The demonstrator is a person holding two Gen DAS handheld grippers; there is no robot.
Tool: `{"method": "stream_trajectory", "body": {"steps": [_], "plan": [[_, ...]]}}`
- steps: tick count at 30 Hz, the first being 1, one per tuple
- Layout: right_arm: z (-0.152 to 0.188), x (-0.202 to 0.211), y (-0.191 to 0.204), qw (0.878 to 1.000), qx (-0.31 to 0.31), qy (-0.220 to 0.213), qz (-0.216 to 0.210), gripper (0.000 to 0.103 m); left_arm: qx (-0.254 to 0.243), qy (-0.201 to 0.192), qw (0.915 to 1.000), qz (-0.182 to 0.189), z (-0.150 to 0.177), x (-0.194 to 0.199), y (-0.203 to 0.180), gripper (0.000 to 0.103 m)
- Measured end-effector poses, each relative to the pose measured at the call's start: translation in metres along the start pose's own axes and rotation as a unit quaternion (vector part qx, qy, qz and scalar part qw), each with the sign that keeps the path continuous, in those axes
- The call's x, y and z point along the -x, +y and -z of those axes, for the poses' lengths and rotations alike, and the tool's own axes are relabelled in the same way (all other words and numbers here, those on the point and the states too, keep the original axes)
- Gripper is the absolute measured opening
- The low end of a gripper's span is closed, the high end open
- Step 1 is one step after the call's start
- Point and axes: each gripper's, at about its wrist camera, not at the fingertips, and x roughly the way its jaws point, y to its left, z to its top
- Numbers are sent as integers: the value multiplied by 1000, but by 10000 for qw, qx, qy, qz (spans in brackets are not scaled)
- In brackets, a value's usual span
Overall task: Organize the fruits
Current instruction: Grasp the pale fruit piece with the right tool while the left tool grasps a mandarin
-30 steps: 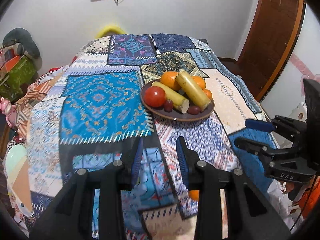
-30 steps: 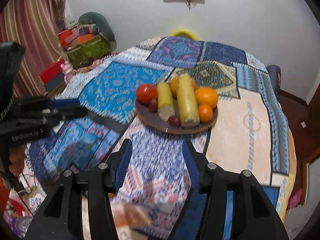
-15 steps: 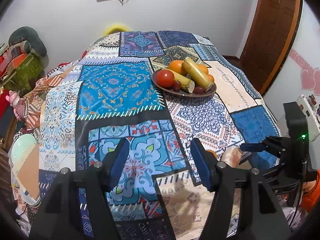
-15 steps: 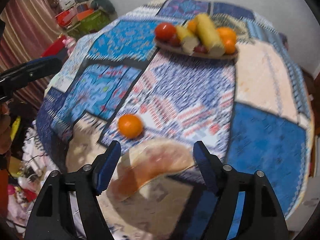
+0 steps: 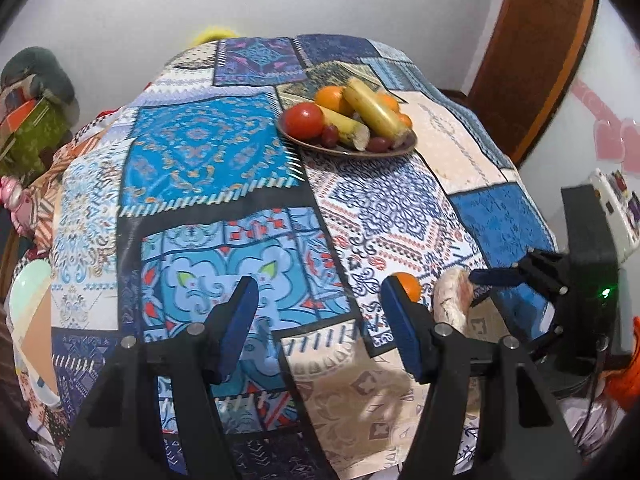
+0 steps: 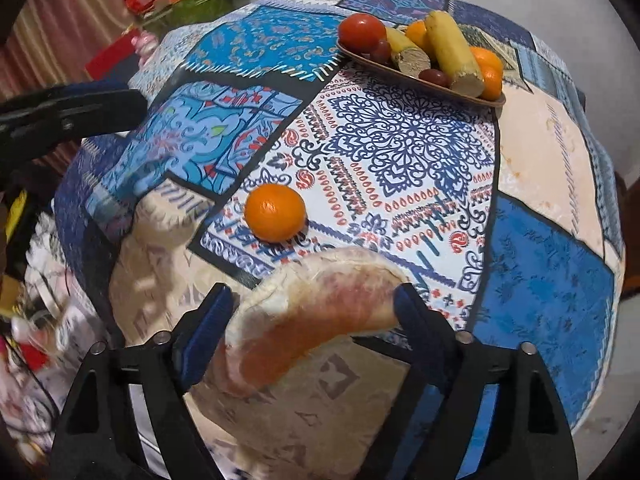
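Observation:
A brown plate (image 5: pixel 408 147) (image 6: pixel 496 100) at the far side of the patchwork-covered table holds a tomato (image 5: pixel 305 121), bananas (image 5: pixel 374 109) (image 6: pixel 452 50), oranges and small dark fruits. A loose orange (image 6: pixel 275 217) (image 5: pixel 405 286) lies near the table's front edge. A curved pink-and-cream fruit wedge (image 6: pixel 312 320) (image 5: pixel 452 298) lies at the front edge. My right gripper (image 6: pixel 310 320) is open with its fingers on either side of the wedge, not clamped. My left gripper (image 5: pixel 320 312) is open and empty above the front of the table, left of the orange.
The patchwork tablecloth (image 5: pixel 208 148) drapes over the table edges. Boxes and soft items (image 5: pixel 28 120) are stacked at the left by the wall. A wooden door (image 5: pixel 532 52) is at the right. A pale green plate (image 5: pixel 28 292) sits low at the left.
Both grippers have pulled back towards the table's front edge. The right gripper has dropped and closed in until its fingers straddle the wedge. The plate now looks farther away.

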Motion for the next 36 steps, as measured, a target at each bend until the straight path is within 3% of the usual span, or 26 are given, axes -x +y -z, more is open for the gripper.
{"method": "stream_trajectory", "body": {"steps": [8,9,11,13,18,22,25,29,36], "plan": [[24,19,-27,9990,362,2,262,56,-295,345,9988,165,-2,-24,-20,63],[26,21,-31,9990,345,-8,280,54,-316,385,9986,178,-2,-27,-22,63],[30,25,-47,9988,211,-9,436,38,-340,459,9981,235,-2,-33,-27,63],[32,29,-63,9985,-10,-27,544,36,-357,539,9974,318,-2,-39,-31,63],[30,36,-92,9975,-679,-141,114,36,-506,692,9952,462,0,-51,-45,63],[20,41,-87,9975,-608,-369,-16,37,-652,813,9934,483,2,-63,-56,62],[10,29,-81,9980,-534,-307,-114,39,-651,900,9924,528,2,-70,-59,55],[6,7,-76,9992,-382,-106,-90,53,-652,1002,9912,571,1,-79,-60,46],[8,-5,-85,9990,-322,-156,-251,55,-455,1041,9910,710,-2,-93,-54,41]]}}
